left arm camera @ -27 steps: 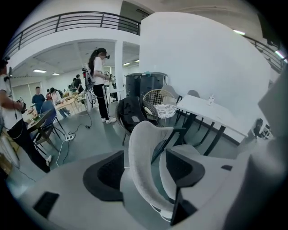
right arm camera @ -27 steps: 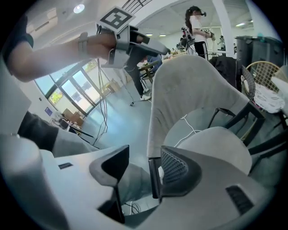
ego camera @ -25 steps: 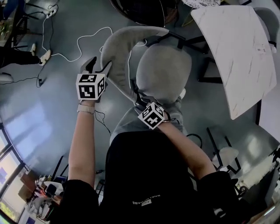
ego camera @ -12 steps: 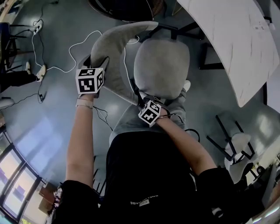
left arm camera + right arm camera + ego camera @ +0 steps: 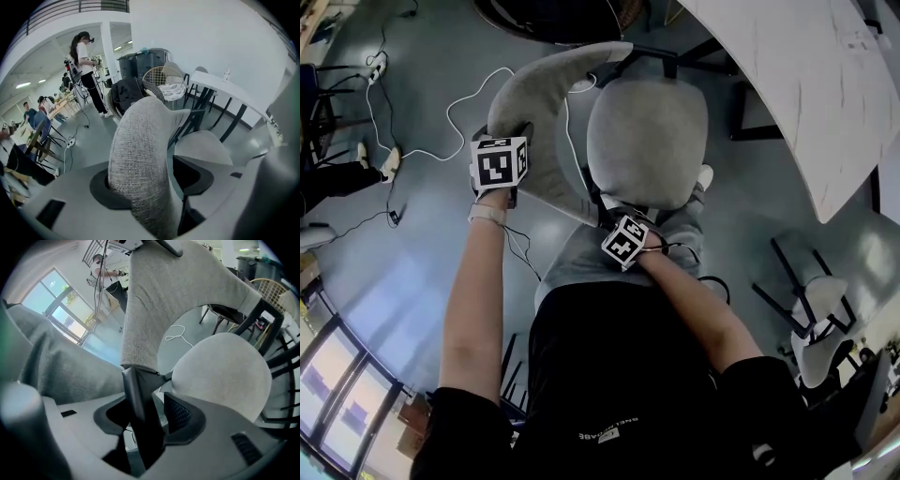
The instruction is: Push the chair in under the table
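We are straddling the chair (image 5: 649,141) backrest (image 5: 139,140) with the left gripper (image 5: 154,183), its black strut (image 5: 139,397) with the right gripper (image 5: 149,422), both with fingers released.

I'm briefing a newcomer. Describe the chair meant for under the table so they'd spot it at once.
Start at the white marbled table; beside its edge, before the person, stands the grey chair. Its round padded seat and curved fabric backrest set it apart from the black-framed chair farther right.

We stand behind the grey fabric chair (image 5: 647,141), whose curved padded backrest (image 5: 534,103) arcs round the left of its seat. The white marbled table top (image 5: 797,84) lies beyond, to the right. A thin white cable (image 5: 450,101) trails on the floor to the left.
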Demonstrator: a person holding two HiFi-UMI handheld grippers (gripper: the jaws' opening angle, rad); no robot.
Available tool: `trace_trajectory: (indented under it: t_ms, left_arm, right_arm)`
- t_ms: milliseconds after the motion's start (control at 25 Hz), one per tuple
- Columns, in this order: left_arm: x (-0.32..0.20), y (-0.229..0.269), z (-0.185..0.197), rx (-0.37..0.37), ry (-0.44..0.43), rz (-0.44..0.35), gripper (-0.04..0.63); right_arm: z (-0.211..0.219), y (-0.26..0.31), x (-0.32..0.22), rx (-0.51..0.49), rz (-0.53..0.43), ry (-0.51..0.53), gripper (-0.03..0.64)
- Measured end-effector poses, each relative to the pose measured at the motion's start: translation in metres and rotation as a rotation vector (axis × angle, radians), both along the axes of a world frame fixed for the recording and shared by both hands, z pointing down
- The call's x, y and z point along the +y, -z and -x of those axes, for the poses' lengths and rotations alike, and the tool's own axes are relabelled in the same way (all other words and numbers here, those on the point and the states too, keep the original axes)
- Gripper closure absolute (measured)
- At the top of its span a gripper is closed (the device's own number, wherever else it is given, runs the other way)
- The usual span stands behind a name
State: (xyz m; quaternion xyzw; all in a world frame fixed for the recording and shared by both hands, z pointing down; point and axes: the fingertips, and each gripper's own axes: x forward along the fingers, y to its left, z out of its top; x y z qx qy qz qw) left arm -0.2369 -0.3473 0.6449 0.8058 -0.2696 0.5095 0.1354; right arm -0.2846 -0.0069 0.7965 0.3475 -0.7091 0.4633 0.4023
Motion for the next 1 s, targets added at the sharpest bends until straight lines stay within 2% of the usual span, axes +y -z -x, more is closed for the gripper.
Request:
trace_trajectory:
  t_ms: [80,240,520,1000]
  left_arm:
    - [0.001,-0.001,0.001,-0.024,-0.001,-0.006,0.326]
    - [-0.004,0.003,0.003,0.017,0.043,-0.008,0.414]
    - [0.012,0.005,0.008,0.001,0.079,-0.034,0.434]
    - [0.038,0.004,0.006,0.009,0.16,-0.031,0.437]
  right_arm:
    - [0.0,0.0,0.001,0.01,-0.014,0.0,0.422]
    - [0.0,0.0,0.0,0.02,-0.026,0.003,0.43]
    - [-0.01,0.0,0.017,0.024,0.02,0.026,0.428]
    - [-0.042,-0.003,0.043,0.056,0.055,0.081,0.426]
